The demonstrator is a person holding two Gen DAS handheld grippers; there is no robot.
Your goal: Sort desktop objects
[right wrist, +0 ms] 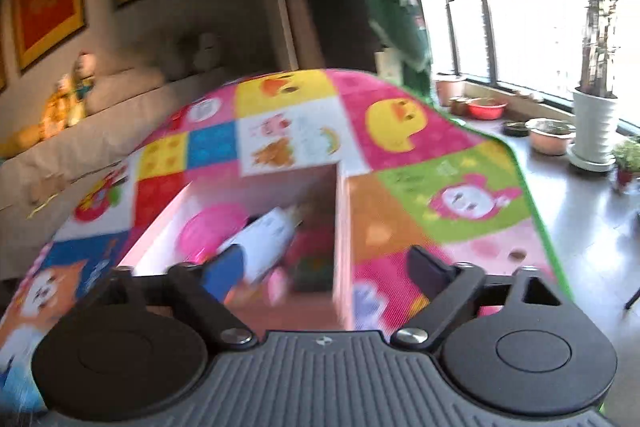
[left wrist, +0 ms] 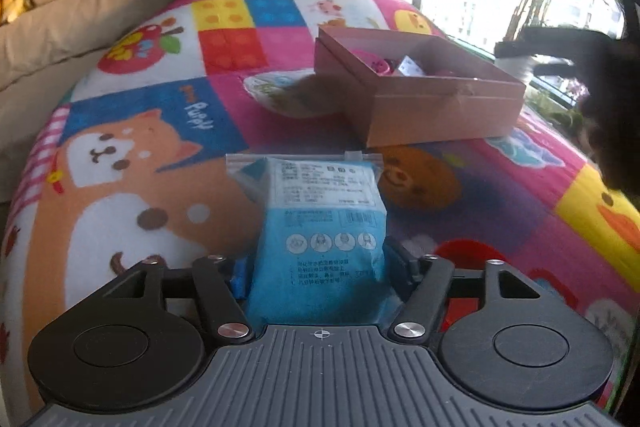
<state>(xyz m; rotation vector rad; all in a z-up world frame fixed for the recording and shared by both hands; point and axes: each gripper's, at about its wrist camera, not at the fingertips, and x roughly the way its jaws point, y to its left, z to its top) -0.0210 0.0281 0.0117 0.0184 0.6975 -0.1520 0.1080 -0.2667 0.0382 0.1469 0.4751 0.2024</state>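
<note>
A blue face-mask packet in a clear zip bag lies lengthwise between my left gripper's fingers, whose pads sit against its two sides. Ahead stands an open pink cardboard box on the colourful cartoon mat, holding a pink round item and a white item. In the right wrist view my right gripper hovers open over the same box, nothing between its fingers. Below it lie the pink round item and a white and blue pack, blurred.
A flat white oval packet lies just left of the box. A beige sofa with plush toys runs along the left. Beyond the mat's green edge are bare tabletop, bowls and a white plant pot. A dark blurred shape hangs at the right.
</note>
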